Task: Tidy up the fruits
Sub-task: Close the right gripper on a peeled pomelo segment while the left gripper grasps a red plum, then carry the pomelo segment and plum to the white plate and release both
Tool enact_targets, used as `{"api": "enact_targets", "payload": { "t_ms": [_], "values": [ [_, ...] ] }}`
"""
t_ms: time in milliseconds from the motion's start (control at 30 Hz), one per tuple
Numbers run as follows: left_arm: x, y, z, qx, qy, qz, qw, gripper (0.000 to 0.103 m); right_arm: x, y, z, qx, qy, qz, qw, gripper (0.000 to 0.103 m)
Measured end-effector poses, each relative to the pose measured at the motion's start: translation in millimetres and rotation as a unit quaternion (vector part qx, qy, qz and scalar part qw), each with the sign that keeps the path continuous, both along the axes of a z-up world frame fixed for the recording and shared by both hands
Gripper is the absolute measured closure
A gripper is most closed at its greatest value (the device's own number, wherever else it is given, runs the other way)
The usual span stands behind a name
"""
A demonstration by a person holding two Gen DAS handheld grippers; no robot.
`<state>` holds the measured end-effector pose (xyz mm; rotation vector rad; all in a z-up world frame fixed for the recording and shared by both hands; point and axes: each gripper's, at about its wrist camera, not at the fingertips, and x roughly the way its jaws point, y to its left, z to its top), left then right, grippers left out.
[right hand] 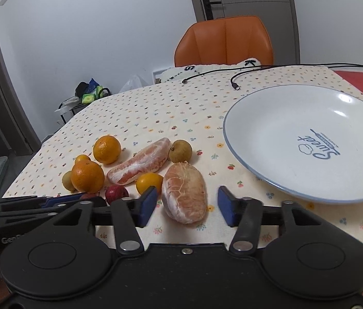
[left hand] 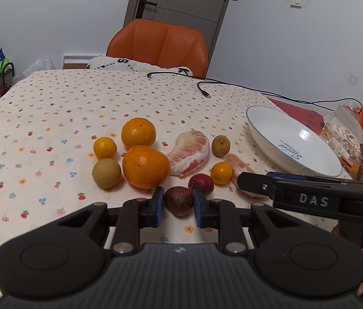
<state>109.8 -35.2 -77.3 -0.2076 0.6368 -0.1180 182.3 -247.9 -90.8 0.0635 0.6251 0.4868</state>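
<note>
My left gripper (left hand: pixel 179 207) has its blue pads pressed on both sides of a dark red fruit (left hand: pixel 179 200) that rests on the tablecloth. A second red fruit (left hand: pixel 200 183) lies just behind it. My right gripper (right hand: pixel 188 206) is open, its pads either side of a peeled pomelo piece (right hand: pixel 184 193) without touching it. Behind lie two oranges (left hand: pixel 145 166), a larger pomelo segment (left hand: pixel 189 155), small yellow citrus (left hand: pixel 221 172) and brownish round fruits (left hand: pixel 106 173). The white blue-rimmed plate (right hand: pixel 271 108) stands empty at the right.
Black USB cables (left hand: pixel 204 91) trail across the far side of the table. An orange chair (left hand: pixel 158 46) stands behind it. Snack bags (left hand: pixel 344 134) and a red cloth (right hand: pixel 362 82) lie beyond the plate on the right.
</note>
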Motion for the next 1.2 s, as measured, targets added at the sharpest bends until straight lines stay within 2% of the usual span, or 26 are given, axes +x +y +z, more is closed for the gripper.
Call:
{"api": "enact_targets", "payload": {
  "t_ms": [33, 333, 700, 1200],
  "values": [
    [-1.2, 1.1, 0.8, -0.001, -0.002, 0.001, 1.0, 0.081, 0.9, -0.6, 0.1, 0.005, 0.002, 0.002, 1.0, 0.067],
    [-10.7, 6.1, 13.4, -0.005, -0.018, 0.004, 0.9998, 0.081, -3.4, -7.2, 3.7, 0.03, 0.016, 0.003, 0.999, 0.07],
    [-11.7, -3.6, 30.4, -0.009, -0.042, -0.011, 0.999, 0.081, -22.3, -24.8, 26.8, 0.053, -0.016, -0.008, 0.998, 0.07],
    [-7.4, -38.7, 43.3, -0.008, -0.068, -0.05, 0.9964, 0.081, -31.3, -57.4, 37.6, 0.054, -0.037, -0.053, 0.996, 0.07]
  ]
}}
